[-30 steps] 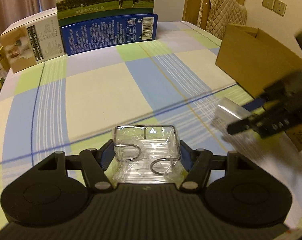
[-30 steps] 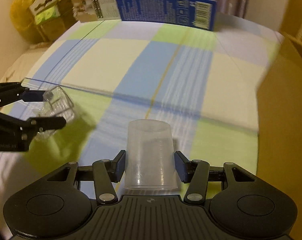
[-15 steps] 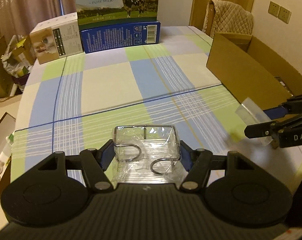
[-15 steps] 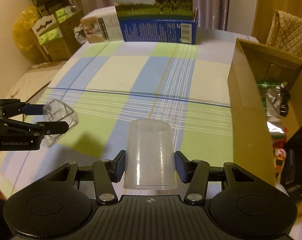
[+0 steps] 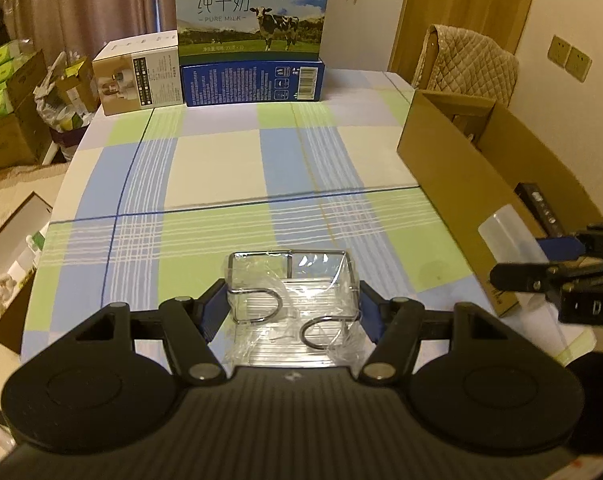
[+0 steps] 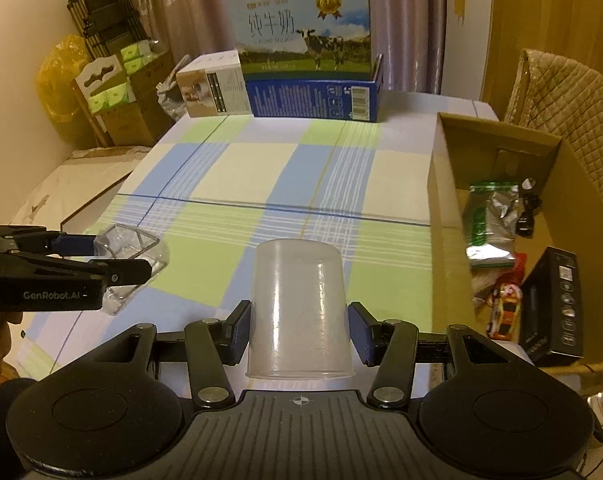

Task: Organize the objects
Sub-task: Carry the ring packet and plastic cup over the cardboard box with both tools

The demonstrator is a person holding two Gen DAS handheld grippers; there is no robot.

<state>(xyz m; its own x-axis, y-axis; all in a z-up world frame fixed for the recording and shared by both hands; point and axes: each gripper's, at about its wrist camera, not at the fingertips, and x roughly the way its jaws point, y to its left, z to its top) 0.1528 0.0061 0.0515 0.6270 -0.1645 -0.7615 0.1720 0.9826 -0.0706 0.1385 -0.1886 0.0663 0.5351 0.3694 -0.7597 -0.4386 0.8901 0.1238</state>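
left gripper (image 5: 291,304) clasping wire rack (image 5: 293,292) (plastic-wrapped)

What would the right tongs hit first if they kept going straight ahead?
Probably nothing nearby: ahead of the right tongs, shut on the plastic cup, lies open tablecloth. The milk carton at the far edge looks first, though depth is unclear.

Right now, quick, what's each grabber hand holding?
Left gripper: closed on the plastic-wrapped wire rack.
Right gripper: closed on the upside-down clear plastic cup.
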